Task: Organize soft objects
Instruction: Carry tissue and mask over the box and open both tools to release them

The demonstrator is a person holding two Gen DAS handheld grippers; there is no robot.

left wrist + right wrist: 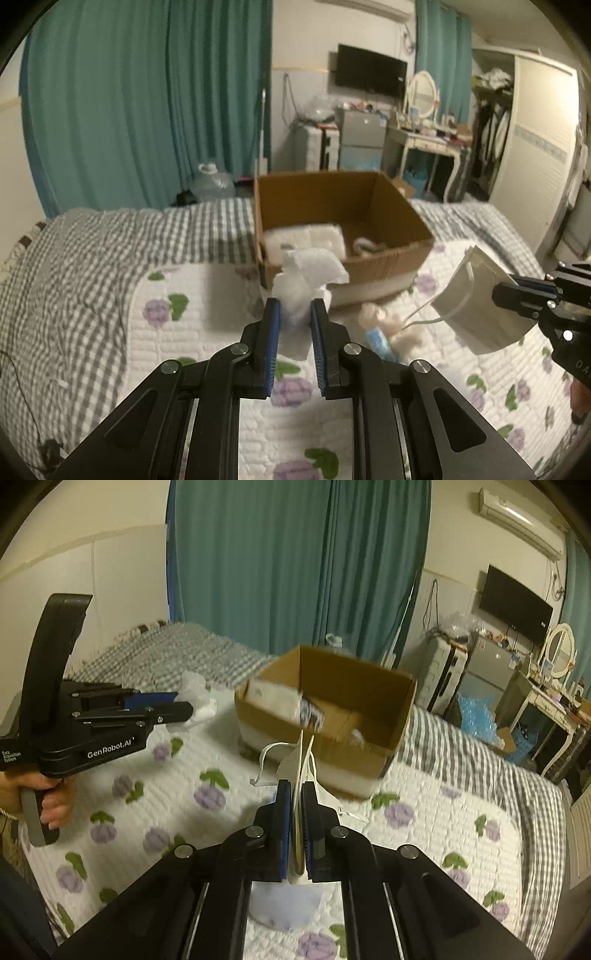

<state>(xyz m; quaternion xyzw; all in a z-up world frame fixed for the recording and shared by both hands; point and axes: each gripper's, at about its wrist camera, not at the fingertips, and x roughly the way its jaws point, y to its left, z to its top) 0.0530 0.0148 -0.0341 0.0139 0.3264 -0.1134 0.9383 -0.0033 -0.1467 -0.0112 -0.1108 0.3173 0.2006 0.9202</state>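
Room: bedroom with teal curtains [147, 92]; a bed [184, 321] under a floral quilt carries the work.
Box: open cardboard box [388, 206] on the quilt, at 12 o'clock from both grippers, already holding some white soft items.
Left gripper: left gripper [294, 310] is clamped on a crumpled white tissue [306, 280], jaws a moderate way apart around the wad, held above the quilt just short of the box's near wall.
Right gripper: right gripper [296, 794] is pressed nearly together on a folded white face mask [300, 768], gripped edge-on, its ear loops dangling free.
Left on the bed: a small plush toy [388, 328] with something blue lies at 1 o'clock from the left gripper, near the box.
Risk, tissue: thin and loosely pinched, so it may tear or slip out before clearing the box wall.
Risk, mask: a hanging loop could snag on the cardboard rim or the gripper and drag the mask back out on release.
Risk, grippers: both head for one opening and could bump.
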